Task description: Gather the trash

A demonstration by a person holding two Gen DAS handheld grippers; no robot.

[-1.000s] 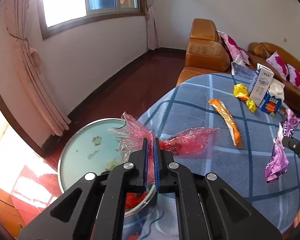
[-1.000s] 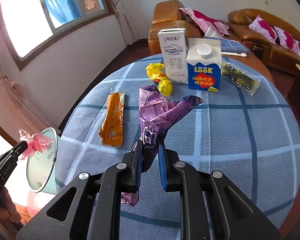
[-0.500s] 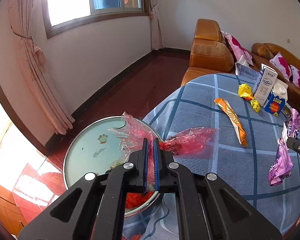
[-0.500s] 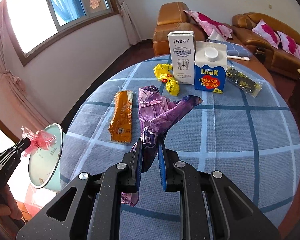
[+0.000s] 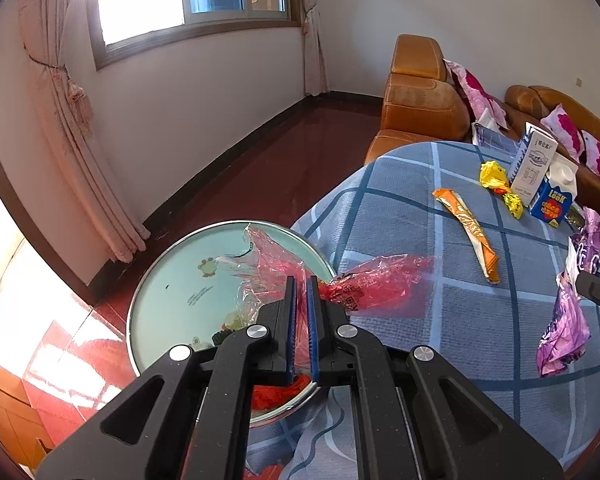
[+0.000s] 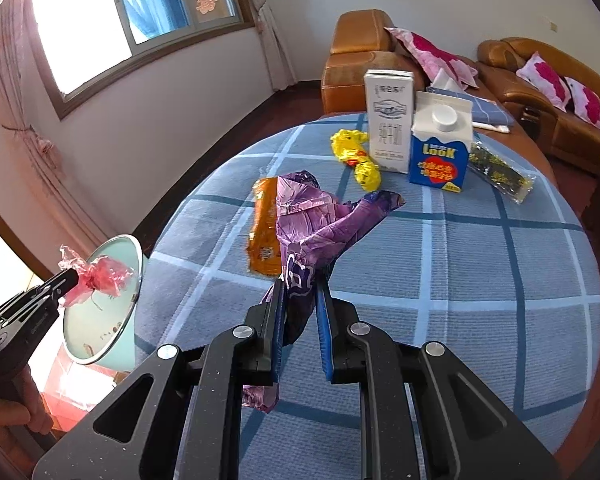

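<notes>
- Living room, daylit: window with pink curtains (image 5: 72,128) at left, dark red floor, orange sofa (image 6: 364,64) with pink cushions behind a round table (image 6: 480,280) under blue checked cloth.
- Pale green bin (image 5: 180,292), beside the table's left edge, mouth tilted toward the left wrist view; red scraps already inside near the lower rim.
- Left gripper (image 5: 301,300): jaws pinching a red cellophane wrapper (image 5: 376,284), held over the bin's rim. Position unchanged from a second ago; wrapper not yet dropped.
- Orange sachet (image 6: 264,236), flat on the cloth, partly behind the purple wrapper.
- Right gripper (image 6: 300,312): jaws clamped on a crumpled purple wrapper (image 6: 320,224), lifted clear of the cloth. Against the earlier views it has shifted slightly toward the bin side, so this piece is likely next for deposit.
- Yellow wrappers (image 6: 356,156), white milk carton (image 6: 390,120), blue carton (image 6: 440,152), dark seaweed packet (image 6: 500,172): untouched at the far edge, awaiting collection.
- Assessment: two pieces in hand, neither binned; five remain on the table.
</notes>
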